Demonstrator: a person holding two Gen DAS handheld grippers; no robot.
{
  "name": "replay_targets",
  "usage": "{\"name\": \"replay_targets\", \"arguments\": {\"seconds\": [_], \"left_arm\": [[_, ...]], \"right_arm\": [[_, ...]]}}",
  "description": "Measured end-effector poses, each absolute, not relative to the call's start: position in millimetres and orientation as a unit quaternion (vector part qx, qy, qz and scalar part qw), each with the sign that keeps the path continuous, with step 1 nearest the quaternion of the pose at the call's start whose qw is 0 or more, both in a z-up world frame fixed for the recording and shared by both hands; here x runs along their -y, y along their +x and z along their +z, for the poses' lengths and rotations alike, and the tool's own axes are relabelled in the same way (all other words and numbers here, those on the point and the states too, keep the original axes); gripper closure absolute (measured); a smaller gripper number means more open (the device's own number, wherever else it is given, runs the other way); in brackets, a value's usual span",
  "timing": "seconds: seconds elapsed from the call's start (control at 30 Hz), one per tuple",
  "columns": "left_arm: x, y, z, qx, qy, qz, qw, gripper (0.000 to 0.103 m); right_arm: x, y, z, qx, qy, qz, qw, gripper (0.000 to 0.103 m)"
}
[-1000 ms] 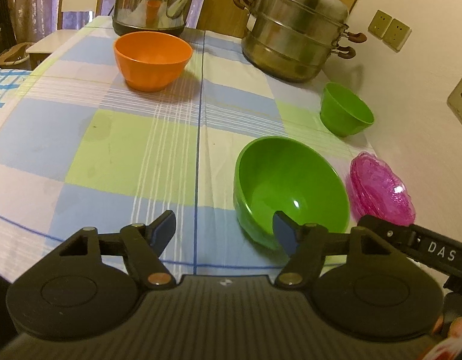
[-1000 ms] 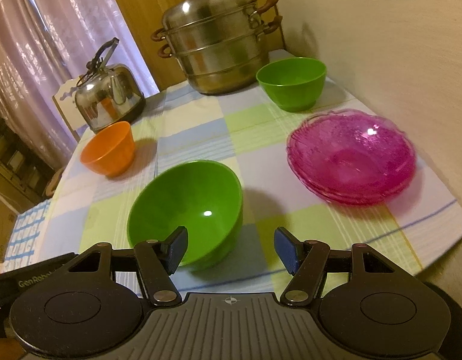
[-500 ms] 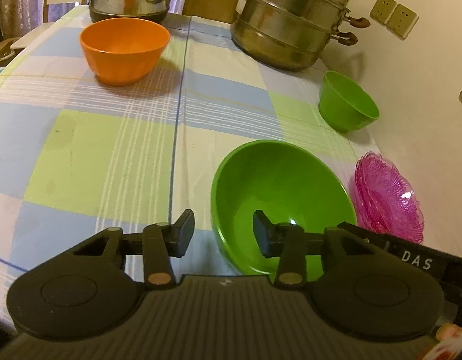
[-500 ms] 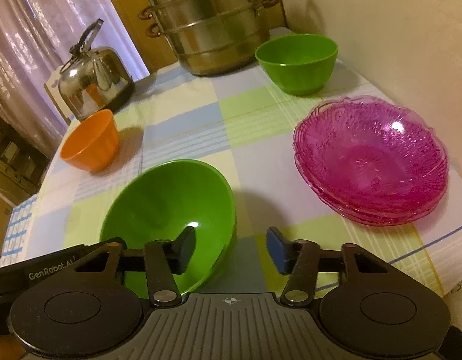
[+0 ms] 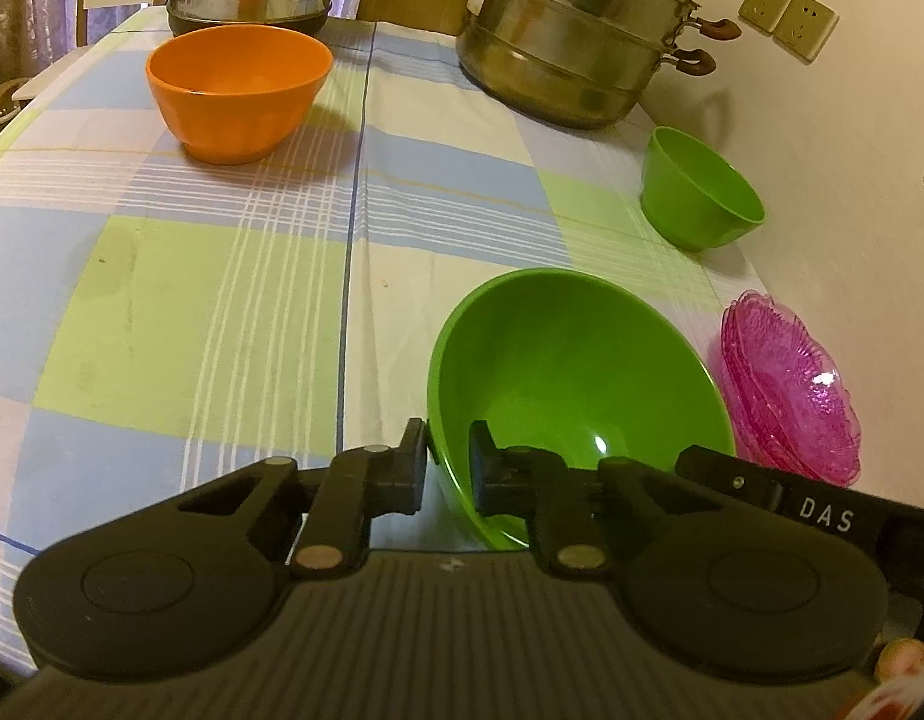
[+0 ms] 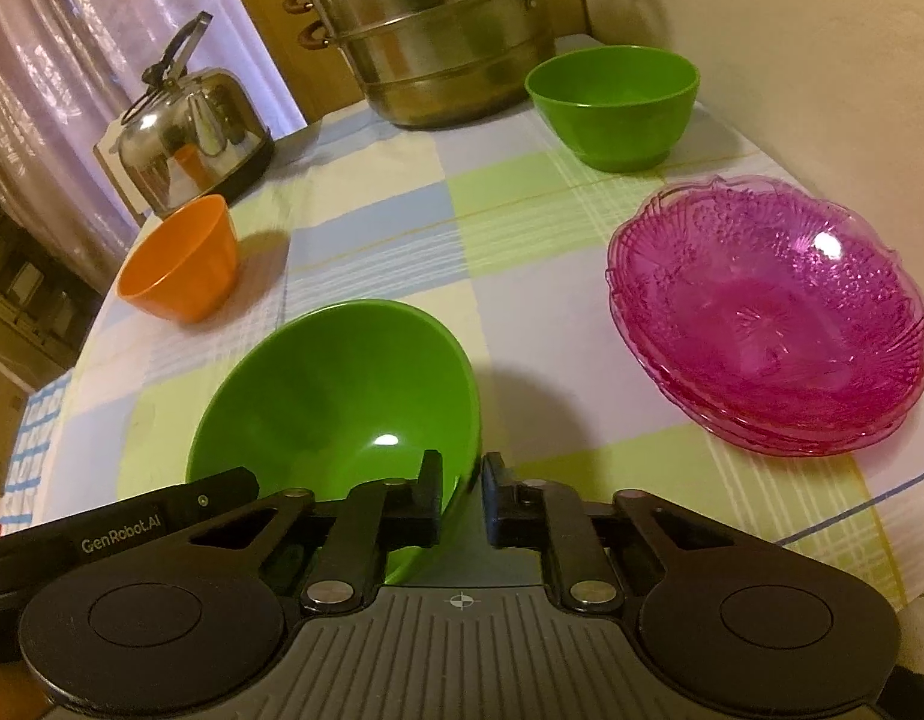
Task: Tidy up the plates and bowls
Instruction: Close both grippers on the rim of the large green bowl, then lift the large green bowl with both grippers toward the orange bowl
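I've got both claws, left claw [image 5: 445, 469] and right claw [image 6: 462, 501], pinched on the big green bowl [image 5: 573, 384] rim, lower centre frame; light, stiff, slick plastic.

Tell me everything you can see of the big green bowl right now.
The big green bowl is glossy, plastic-looking, plain and empty. It sits tilted on the checked tablecloth, between the orange bowl and pink plates. Both hand-held grippers pinch its near rim: left, right.
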State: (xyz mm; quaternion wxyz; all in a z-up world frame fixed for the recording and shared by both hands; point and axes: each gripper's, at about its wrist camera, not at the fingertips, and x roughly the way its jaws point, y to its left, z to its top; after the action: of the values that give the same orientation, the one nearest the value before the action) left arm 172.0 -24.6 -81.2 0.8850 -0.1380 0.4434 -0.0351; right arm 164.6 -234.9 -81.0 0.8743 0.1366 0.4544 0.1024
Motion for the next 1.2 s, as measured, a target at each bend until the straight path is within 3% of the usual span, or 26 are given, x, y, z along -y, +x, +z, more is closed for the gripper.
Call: {"name": "replay_targets", "arguments": {"seconds": [0.63,0.93,1.2], "left_arm": [[-23,173,-25,-0.398,-0.152,-0.014,0.905,0.091],[-79,224,14,-0.357,-0.167,0.031,0.919,0.091],[-127,281,17,-0.327,-0.192,0.064,0.923,0.091]], "right_arm": [[193,174,-28,-0.431,0.125,0.139,0.883,0.090],[135,238,7,-0.402,0.119,0.190,0.888,0.090],[85,308,11,-0.389,0.124,0.222,0.885,0.090]]}}
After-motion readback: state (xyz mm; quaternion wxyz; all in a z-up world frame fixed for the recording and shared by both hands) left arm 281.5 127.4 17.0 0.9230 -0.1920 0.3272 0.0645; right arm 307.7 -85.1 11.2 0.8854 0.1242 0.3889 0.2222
